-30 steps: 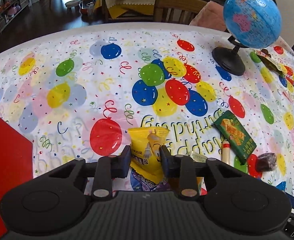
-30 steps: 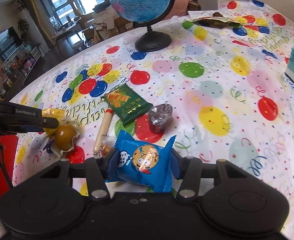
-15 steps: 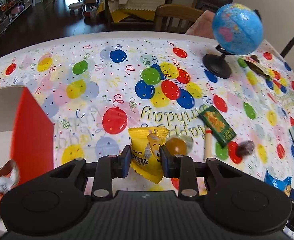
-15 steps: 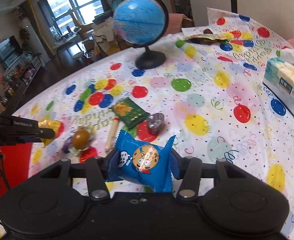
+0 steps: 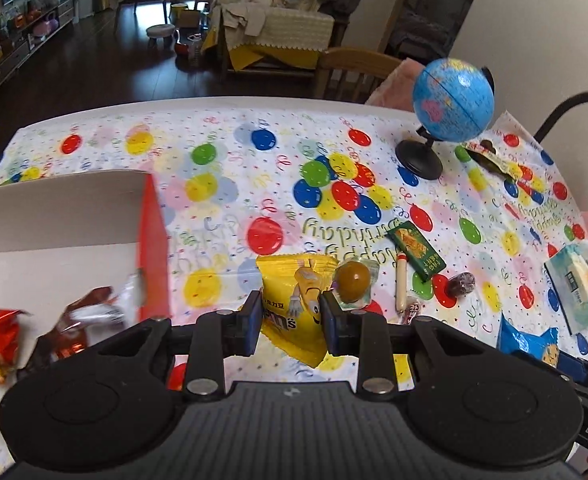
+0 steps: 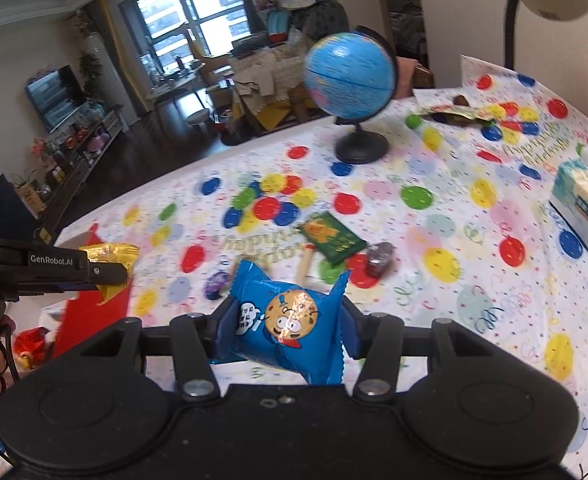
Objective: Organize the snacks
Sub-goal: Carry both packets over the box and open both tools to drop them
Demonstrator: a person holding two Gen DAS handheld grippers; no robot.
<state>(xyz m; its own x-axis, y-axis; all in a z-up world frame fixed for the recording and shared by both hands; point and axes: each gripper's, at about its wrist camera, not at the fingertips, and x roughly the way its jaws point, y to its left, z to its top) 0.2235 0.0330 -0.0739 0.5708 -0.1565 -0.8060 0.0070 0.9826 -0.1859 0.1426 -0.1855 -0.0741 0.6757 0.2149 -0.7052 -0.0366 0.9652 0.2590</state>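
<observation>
Both grippers are mid-carry: the left gripper (image 5: 291, 316) has its jaws clamped on a yellow candy bag (image 5: 299, 304), and the right gripper (image 6: 287, 326) has its jaws clamped on a blue cookie packet (image 6: 290, 322), both lifted off the desk (image 5: 234, 152). The next move, I judge, calls for swinging each left of the jaws over the red-sided white box (image 5: 54, 220), already holding wrappers, then parting them. Ahead of the jaws lie more snacks on the balloon-print cloth, a globe (image 5: 452, 106), then a living room.

Glossy foil-like yellow packet (image 5: 294, 304) and blue packet (image 6: 290, 320) — matt black plastic grippers, smooth tablecloth (image 5: 234, 208).
</observation>
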